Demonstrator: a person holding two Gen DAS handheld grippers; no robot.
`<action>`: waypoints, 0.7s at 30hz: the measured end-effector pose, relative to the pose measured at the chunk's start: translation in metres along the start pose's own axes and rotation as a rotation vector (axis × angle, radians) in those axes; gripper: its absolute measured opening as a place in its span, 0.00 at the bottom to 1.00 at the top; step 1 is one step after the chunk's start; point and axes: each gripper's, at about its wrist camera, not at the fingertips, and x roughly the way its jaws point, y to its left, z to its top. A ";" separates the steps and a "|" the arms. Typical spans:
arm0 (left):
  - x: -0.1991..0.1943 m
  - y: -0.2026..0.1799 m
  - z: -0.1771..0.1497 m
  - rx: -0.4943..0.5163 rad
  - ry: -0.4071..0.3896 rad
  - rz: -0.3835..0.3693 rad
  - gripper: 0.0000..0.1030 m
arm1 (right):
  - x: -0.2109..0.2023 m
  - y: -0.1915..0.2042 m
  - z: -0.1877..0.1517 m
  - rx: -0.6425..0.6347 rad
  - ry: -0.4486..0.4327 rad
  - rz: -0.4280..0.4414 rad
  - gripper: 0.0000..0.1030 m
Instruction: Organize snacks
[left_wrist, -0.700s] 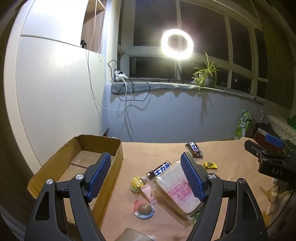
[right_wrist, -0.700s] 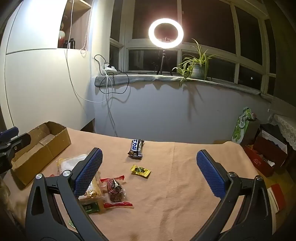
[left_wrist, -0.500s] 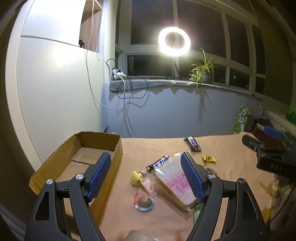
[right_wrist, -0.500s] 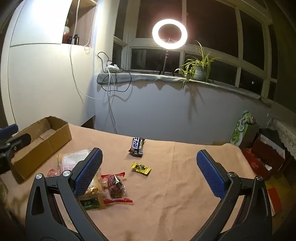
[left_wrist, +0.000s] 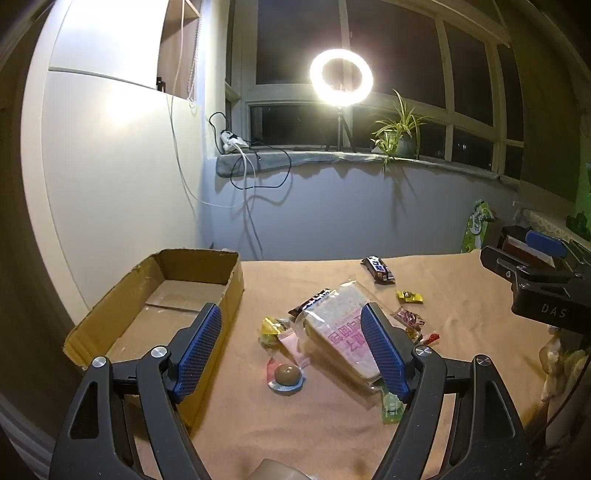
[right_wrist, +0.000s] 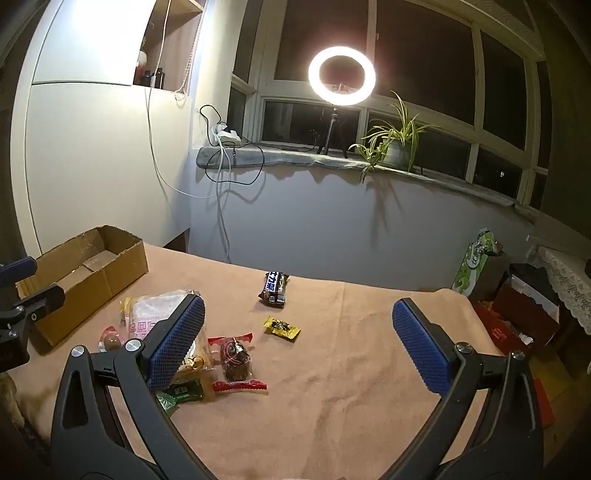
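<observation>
Snacks lie scattered on a tan cloth. A wrapped sandwich bread pack (left_wrist: 338, 328) with pink print sits mid-table, with a dark chocolate bar (left_wrist: 377, 269) behind it, a small yellow candy (left_wrist: 409, 296) to its right and a round brown sweet (left_wrist: 286, 374) in front. An open cardboard box (left_wrist: 162, 295) stands at the left. My left gripper (left_wrist: 291, 350) hovers open above the snacks, nothing between its fingers. My right gripper (right_wrist: 295, 345) is open too, over a red-wrapped sweet (right_wrist: 234, 360), the yellow candy (right_wrist: 281, 326) and the chocolate bar (right_wrist: 275, 288).
The table's far edge meets a grey wall under a windowsill with a ring light (left_wrist: 340, 76), a plant (left_wrist: 397, 134) and dangling cables. Red boxes and a green bag (right_wrist: 476, 260) stand off the right edge. A green packet (right_wrist: 181, 393) lies near the right gripper's left finger.
Both cameras have pulled back and risen slightly, so the snacks and box sit a little farther off and lower in view. Both grippers stay open and nothing on the table has moved.
</observation>
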 end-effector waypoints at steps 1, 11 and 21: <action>0.000 -0.001 -0.001 0.001 0.000 -0.001 0.76 | 0.000 0.001 0.000 -0.001 0.000 0.000 1.00; -0.001 0.001 0.002 0.000 -0.003 -0.004 0.76 | -0.002 0.002 -0.001 0.000 0.000 0.000 1.00; -0.003 0.000 0.005 -0.006 -0.007 -0.005 0.76 | -0.003 0.002 -0.002 -0.003 0.002 0.004 1.00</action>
